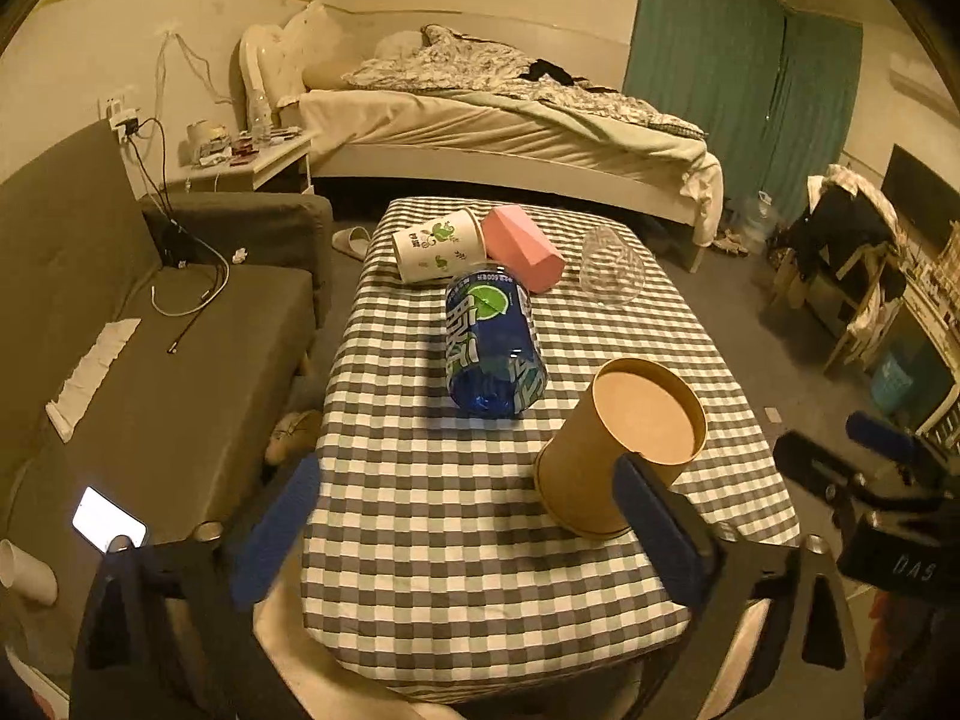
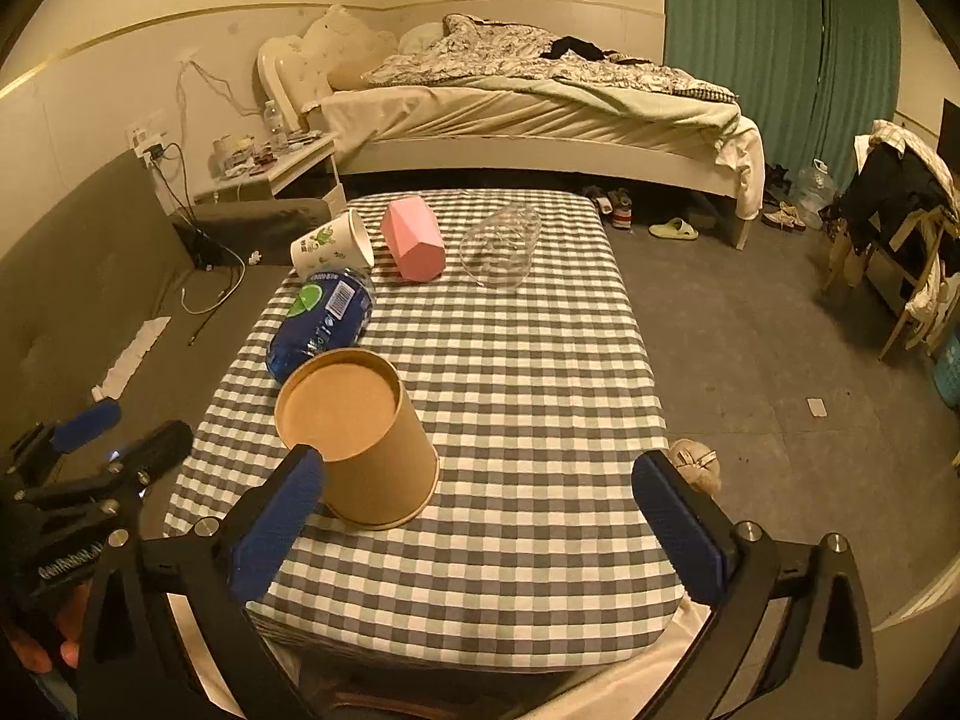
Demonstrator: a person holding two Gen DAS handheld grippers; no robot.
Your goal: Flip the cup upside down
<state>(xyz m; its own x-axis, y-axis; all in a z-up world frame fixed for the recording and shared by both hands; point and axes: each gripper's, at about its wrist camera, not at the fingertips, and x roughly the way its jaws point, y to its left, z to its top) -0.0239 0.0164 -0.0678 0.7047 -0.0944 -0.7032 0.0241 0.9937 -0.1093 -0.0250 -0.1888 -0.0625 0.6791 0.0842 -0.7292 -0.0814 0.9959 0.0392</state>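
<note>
A brown paper cup [image 1: 612, 450] stands upside down on the checked table [image 1: 468, 528], its flat base up. It also shows in the right wrist view [image 2: 360, 438]. My left gripper [image 1: 468, 528] is open and empty over the table's near edge; its right finger [image 1: 660, 528] is just in front of the cup. My right gripper [image 2: 474, 522] is open and empty; its left finger [image 2: 276, 528] is in front of the cup. Each gripper shows in the other's view, the right [image 1: 852, 456] and the left [image 2: 114, 438].
A blue bottle [image 1: 492, 348] lies on its side mid-table. A white printed cup [image 1: 438, 246], a pink faceted cup [image 1: 522, 246] and a clear glass cup [image 1: 612, 264] lie at the far end. A grey sofa [image 1: 150, 360] is left; a bed [image 1: 510, 120] behind.
</note>
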